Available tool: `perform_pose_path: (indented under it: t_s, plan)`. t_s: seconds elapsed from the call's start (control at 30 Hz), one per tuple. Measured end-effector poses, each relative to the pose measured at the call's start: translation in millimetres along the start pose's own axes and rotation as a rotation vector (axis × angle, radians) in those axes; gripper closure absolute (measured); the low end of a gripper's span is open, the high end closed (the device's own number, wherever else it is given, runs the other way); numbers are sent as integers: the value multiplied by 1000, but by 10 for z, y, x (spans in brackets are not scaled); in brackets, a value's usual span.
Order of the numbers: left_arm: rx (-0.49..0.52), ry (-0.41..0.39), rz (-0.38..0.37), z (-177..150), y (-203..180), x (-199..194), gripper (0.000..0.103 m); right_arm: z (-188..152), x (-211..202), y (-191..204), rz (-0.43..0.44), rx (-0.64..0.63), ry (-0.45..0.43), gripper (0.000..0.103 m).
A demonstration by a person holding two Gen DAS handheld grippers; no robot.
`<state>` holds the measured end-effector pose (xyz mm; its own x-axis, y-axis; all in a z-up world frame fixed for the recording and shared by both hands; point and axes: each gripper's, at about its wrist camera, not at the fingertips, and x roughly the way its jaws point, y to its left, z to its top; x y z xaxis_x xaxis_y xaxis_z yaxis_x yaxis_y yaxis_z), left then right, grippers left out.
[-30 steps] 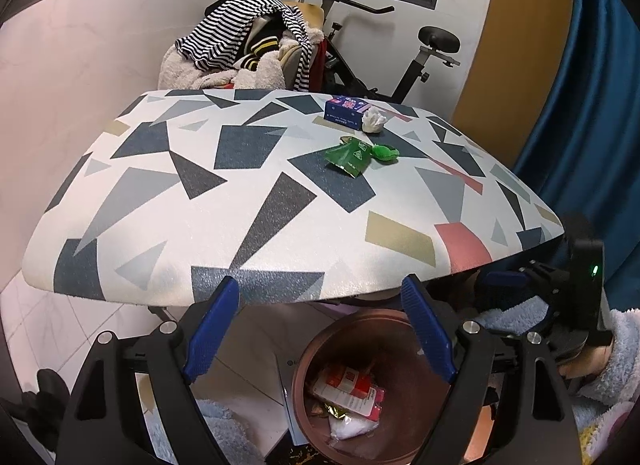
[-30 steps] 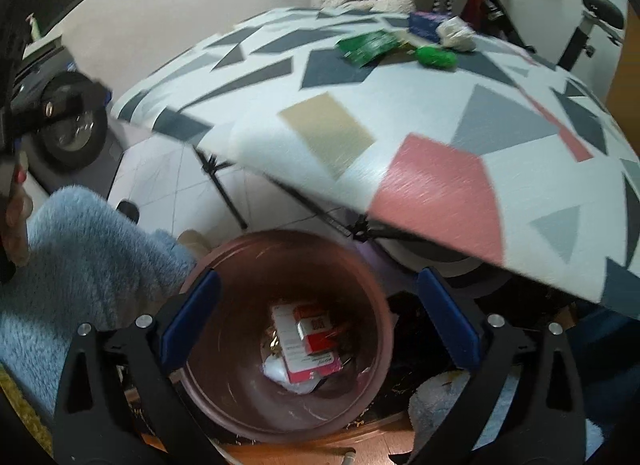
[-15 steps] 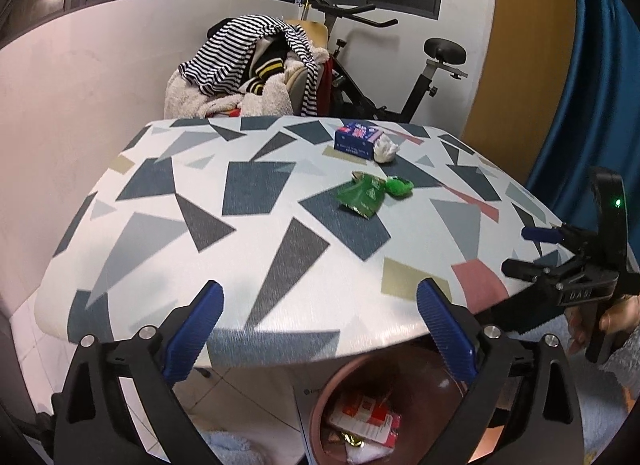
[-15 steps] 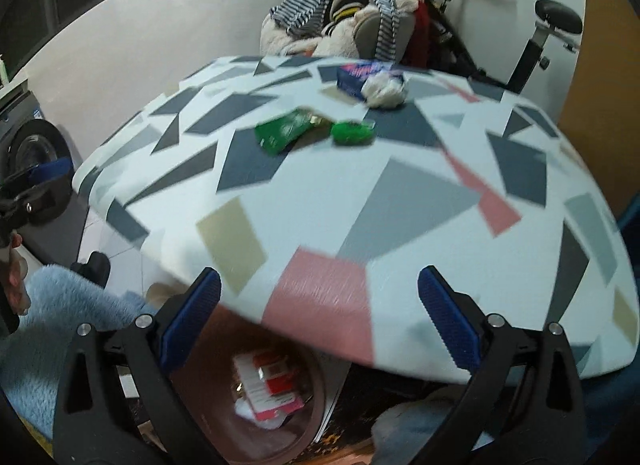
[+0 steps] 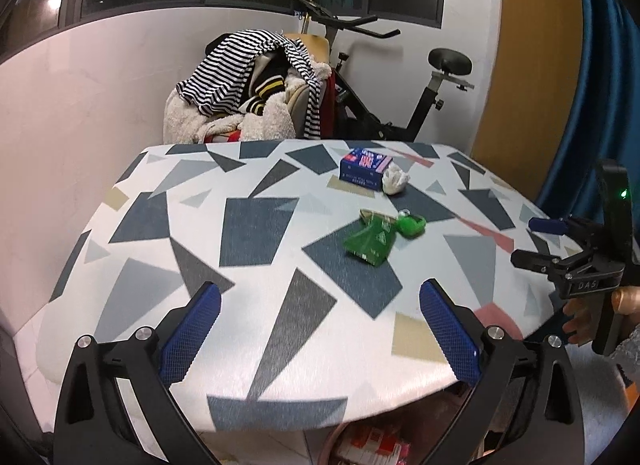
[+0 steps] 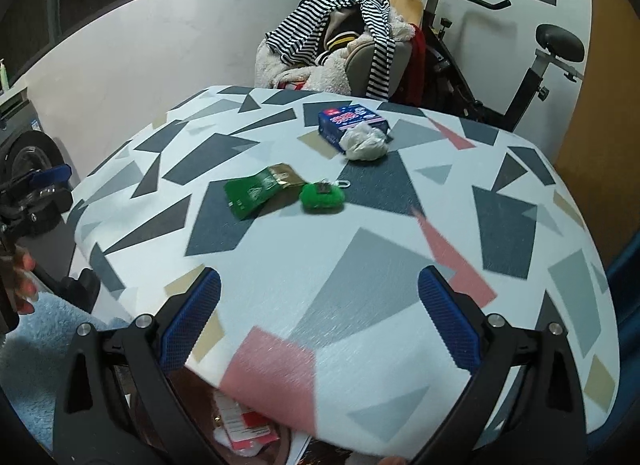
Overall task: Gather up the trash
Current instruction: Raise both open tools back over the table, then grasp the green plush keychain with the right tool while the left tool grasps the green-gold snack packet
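On the patterned table [image 5: 256,233] lie a green wrapper [image 5: 370,243] [image 6: 256,191], a green fuzzy item [image 5: 411,225] [image 6: 323,197], a crumpled white tissue [image 5: 394,181] [image 6: 366,143] and a blue box [image 5: 364,168] [image 6: 352,121]. My left gripper [image 5: 320,339] is open and empty over the table's near edge. My right gripper [image 6: 320,339] is open and empty over the near right edge; it also shows in the left wrist view [image 5: 576,261]. The brown trash bin [image 5: 360,441] [image 6: 240,425] with red-and-white packets sits under the table edge.
A chair piled with striped and fleecy clothes [image 5: 256,93] and an exercise bike [image 5: 400,77] stand behind the table. A blue curtain [image 5: 600,85] hangs at the right. A washing machine [image 6: 24,145] is at the left.
Both grippers have risen from over the trash bin to above the table's edge, facing the trash on top. The bin has dropped almost out of view.
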<state>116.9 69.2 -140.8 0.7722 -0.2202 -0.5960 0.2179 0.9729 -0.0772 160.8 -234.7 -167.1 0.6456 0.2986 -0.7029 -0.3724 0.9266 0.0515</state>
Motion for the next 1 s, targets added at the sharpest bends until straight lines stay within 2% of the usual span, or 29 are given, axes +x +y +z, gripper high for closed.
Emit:
perform_pose_path:
  t_s: [0.1,0.2,0.37,0.43,0.47,0.5,0.57,0.73,0.77,0.83,1.0]
  plan:
    - [-8,3,-3,38,18,99,6,81,144,-96,18,17,34,6]
    - [-12,11,-7,62,34,210,6,158,287,-127,-48,12,62,6]
    - [-23,28,0,115,77,410,6,353,647,-203,4,41,71,6]
    - [-54,42,-29,153,118,500,6,418,807,-211,40,54,86,17]
    - [-67,50,-35,169,138,540,6,449,873,-218,52,62,96,28]
    - [-78,60,-36,188,155,592,6,505,991,-214,76,80,117,36]
    - [-85,66,-29,217,174,669,6,591,1172,-186,93,100,147,42]
    - [-62,67,-21,288,155,793,6,727,1464,-47,64,71,204,42]
    - [-57,68,-20,295,147,811,6,741,1494,-39,56,71,216,44]
    - [-39,74,-16,307,121,868,6,742,1549,-39,56,77,239,54]
    - [-35,109,-42,344,34,1051,6,698,1465,-38,75,49,220,58]
